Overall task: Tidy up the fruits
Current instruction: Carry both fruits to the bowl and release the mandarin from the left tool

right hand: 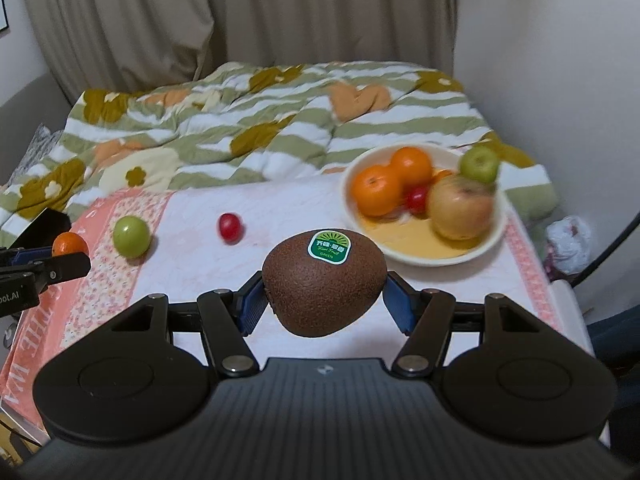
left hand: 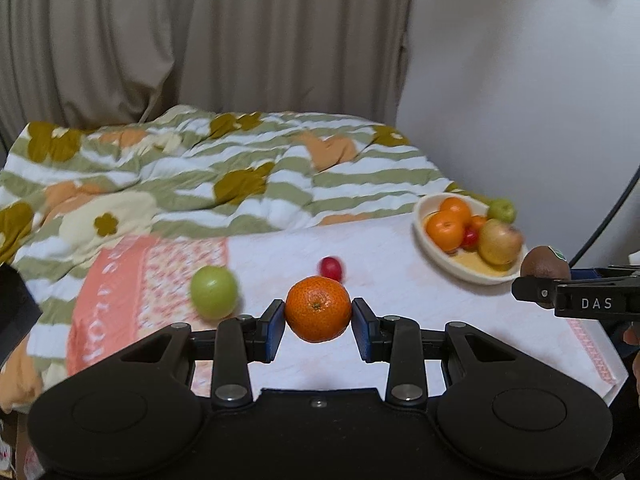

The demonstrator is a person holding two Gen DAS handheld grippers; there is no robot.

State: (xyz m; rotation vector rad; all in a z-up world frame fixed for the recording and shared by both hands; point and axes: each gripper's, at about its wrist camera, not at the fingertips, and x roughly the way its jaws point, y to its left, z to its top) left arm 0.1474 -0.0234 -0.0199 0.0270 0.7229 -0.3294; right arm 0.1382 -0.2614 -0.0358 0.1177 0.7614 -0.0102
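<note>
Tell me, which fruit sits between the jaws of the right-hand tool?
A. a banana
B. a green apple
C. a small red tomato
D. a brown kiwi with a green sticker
D: in the right wrist view the right gripper has its jaws closed on the brown kiwi, sticker up; the mandarin is in the left gripper, and the green apple lies loose on the cloth.

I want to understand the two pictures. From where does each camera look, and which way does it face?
Left wrist: sits on the left gripper, faces forward and down past its held mandarin to the table; the right gripper shows at right.
Right wrist: sits on the right gripper, faces past its kiwi toward the bowl.
Shared: bowl, green fruit, small red fruit, blanket, curtain.
</note>
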